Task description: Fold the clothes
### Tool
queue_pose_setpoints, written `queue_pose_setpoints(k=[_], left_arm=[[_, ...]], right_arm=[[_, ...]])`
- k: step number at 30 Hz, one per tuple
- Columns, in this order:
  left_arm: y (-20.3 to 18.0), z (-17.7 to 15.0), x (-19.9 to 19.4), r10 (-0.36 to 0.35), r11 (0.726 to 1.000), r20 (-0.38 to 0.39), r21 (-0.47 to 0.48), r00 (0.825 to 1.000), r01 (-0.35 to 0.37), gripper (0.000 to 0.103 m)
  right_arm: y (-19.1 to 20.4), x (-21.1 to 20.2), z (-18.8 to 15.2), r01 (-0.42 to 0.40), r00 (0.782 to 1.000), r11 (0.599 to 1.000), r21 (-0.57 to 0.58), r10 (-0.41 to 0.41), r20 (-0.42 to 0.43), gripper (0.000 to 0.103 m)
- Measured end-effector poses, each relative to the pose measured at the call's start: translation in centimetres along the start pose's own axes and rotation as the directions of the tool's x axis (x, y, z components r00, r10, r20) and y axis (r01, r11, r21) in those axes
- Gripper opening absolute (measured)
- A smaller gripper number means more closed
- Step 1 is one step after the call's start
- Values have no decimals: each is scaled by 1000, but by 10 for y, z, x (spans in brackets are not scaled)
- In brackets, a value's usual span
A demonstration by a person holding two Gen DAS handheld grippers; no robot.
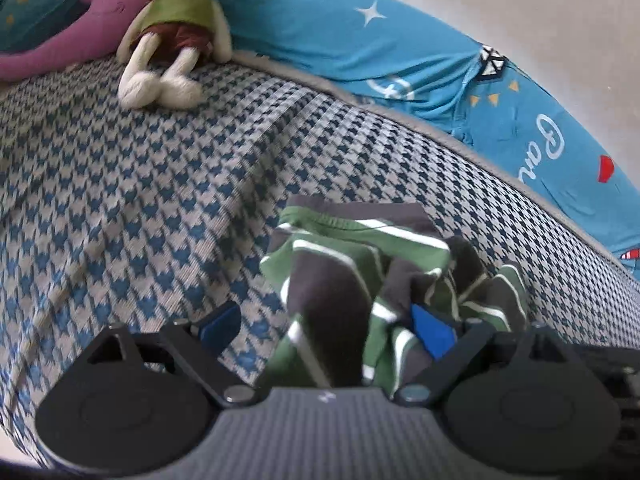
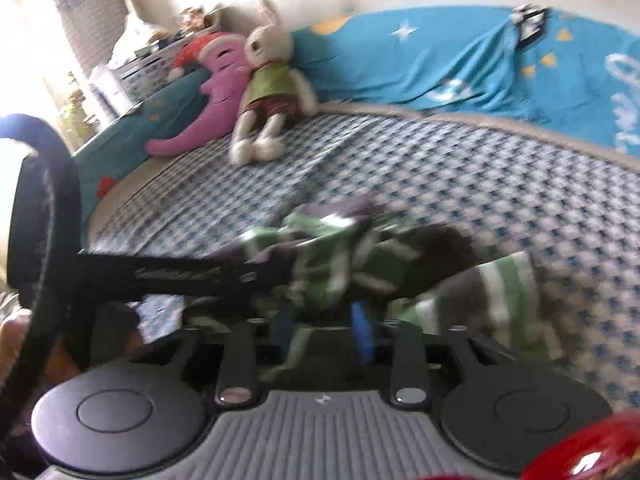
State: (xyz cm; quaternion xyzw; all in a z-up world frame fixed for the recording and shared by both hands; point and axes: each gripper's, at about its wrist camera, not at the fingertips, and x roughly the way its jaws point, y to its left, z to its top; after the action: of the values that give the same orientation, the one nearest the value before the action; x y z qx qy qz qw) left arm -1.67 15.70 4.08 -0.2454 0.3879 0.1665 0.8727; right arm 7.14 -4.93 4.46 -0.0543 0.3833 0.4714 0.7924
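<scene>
Nearest, one green-striped garment (image 1: 360, 280) lies bunched on the bed (image 1: 140, 184). Left tongs (image 1: 326, 326) stand wide apart around its edge. Right tongs (image 2: 326, 326) sit narrower, cloth between them; grip unclear through blur. Beyond, one rabbit toy (image 1: 172, 36), one purple plush (image 2: 208, 100).

Plush rabbit (image 1: 172, 36) beside purple cushion (image 1: 60, 28)

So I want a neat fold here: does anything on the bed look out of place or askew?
Yes: the green striped garment lies bunched and crumpled on the checked bedspread, not flat. The stuffed rabbit just sits at the back.
</scene>
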Motion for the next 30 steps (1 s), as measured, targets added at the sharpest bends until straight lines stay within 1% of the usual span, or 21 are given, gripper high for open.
queue_pose_setpoints(k=[1,4,5,8,9,10,12,14,16,19,21,24,26,28,29,30], left_arm=[[3,0,0,1,1000,1,1,1000,-1,94],[7,1,-1,4,1000,0,7,1000,-4,94],[9,1,-2,4,1000,-1,7,1000,-4,94],[14,-1,-9,3,1000,-5,1,1000,-3,94],[14,-2,-10,3,1000,-6,1,1000,-3,94],[14,-2,-10,3,1000,-6,2,1000,-3,94],[14,-2,-9,4,1000,-7,5,1000,-4,94],[16,-4,-10,3,1000,-8,8,1000,-3,95],[17,-5,-10,5,1000,-12,8,1000,-5,96],[17,-7,-10,2,1000,-18,-1,1000,-2,98],[17,-9,-10,-1,1000,-25,-6,1000,0,100],[18,-13,-12,-5,1000,-34,-19,999,4,103],[20,-16,-13,-15,999,-43,-33,999,13,103],[21,-18,-12,-28,999,-60,-40,998,26,103],[22,-20,-11,-35,999,-71,-43,997,32,103],[22,-23,-9,-45,998,-83,-47,996,41,103]], right_arm=[[-5,-4,1,28,1000,1000,10,-28,15,46],[-21,-6,5,101,994,992,72,-104,36,55],[-27,-5,5,125,991,987,100,-129,37,56],[-42,2,5,161,986,971,179,-164,7,62],[-45,5,4,174,984,966,189,-175,-8,67],[-47,8,4,187,982,962,199,-186,-23,70],[-48,15,2,210,978,957,202,-207,-39,71],[-50,23,0,216,976,952,216,-207,-63,72],[-52,28,-2,203,979,951,234,-191,-74,72],[-50,36,-4,179,983,954,241,-166,-74,74],[-46,39,-4,162,986,960,227,-149,-74,74],[-39,44,-4,104,993,973,204,-89,-81,74],[-32,46,-6,67,994,982,175,-52,-91,70],[-23,51,-10,48,994,990,135,-34,-104,54],[-18,53,-12,39,993,993,115,-26,-111,52],[-13,55,-13,38,994,996,87,-28,-108,44]])
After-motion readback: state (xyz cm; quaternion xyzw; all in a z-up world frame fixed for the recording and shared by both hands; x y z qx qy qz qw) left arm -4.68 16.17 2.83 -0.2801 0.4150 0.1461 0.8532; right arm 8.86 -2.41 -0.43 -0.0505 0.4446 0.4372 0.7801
